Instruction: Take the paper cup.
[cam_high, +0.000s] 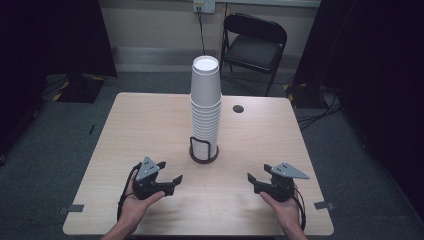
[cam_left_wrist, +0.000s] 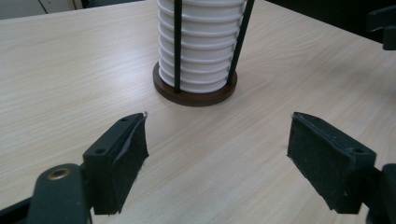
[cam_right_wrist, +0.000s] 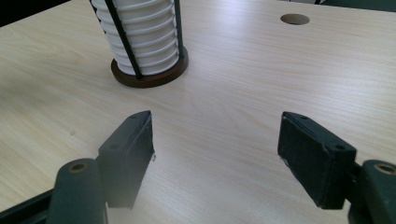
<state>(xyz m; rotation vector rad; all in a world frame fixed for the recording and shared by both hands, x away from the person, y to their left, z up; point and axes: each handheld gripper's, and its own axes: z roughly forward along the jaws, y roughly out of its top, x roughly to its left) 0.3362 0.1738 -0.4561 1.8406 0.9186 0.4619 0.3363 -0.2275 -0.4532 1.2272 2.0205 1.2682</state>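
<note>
My left tongs (cam_high: 169, 171) and right tongs (cam_high: 256, 171) rest near me on the table (cam_high: 150, 120), both wide open and empty. The stack of white cups (cam_high: 205, 107) stands upright in its holder (cam_high: 203, 152), farther off between them.

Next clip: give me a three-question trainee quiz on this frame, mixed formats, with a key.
1. True or false: the left claw grips a cup.
2. The cup stack stands in: A) a round dark holder with black wire uprights, B) a cardboard box, C) a bowl.
3. Fill in: behind the table stands a black folding ____.

Key:
1. False; both it and the right claw are open, holding nothing, and the stack is apart from them.
2. A, the holder.
3. chair.
</note>
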